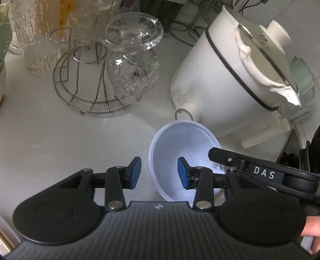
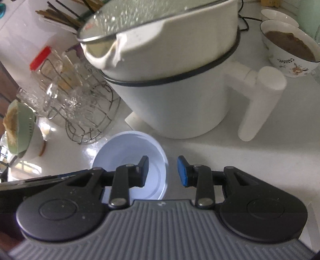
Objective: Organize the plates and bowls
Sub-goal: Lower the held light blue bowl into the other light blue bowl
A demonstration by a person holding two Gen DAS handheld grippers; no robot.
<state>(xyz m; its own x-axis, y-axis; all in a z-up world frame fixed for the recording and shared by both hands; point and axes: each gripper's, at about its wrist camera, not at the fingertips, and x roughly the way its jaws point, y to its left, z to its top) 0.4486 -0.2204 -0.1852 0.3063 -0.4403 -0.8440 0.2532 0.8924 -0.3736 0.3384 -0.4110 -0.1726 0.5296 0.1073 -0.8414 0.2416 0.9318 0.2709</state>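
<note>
A pale blue plastic bowl stands upright on the white counter in front of a white electric pot. My left gripper is open, its jaws astride the bowl's left wall: one pad outside, one inside. My right gripper is open, astride the right wall of the same bowl, left pad inside, right pad outside. The right gripper's finger reaches into the bowl from the right in the left wrist view. A ceramic bowl with brown food and a second bowl behind it sit at the far right.
The white pot with a glass lid stands just behind the bowl, its handle sticking right. A wire rack holding upturned glassware sits at the left. A green strainer on a white cup is at the far left.
</note>
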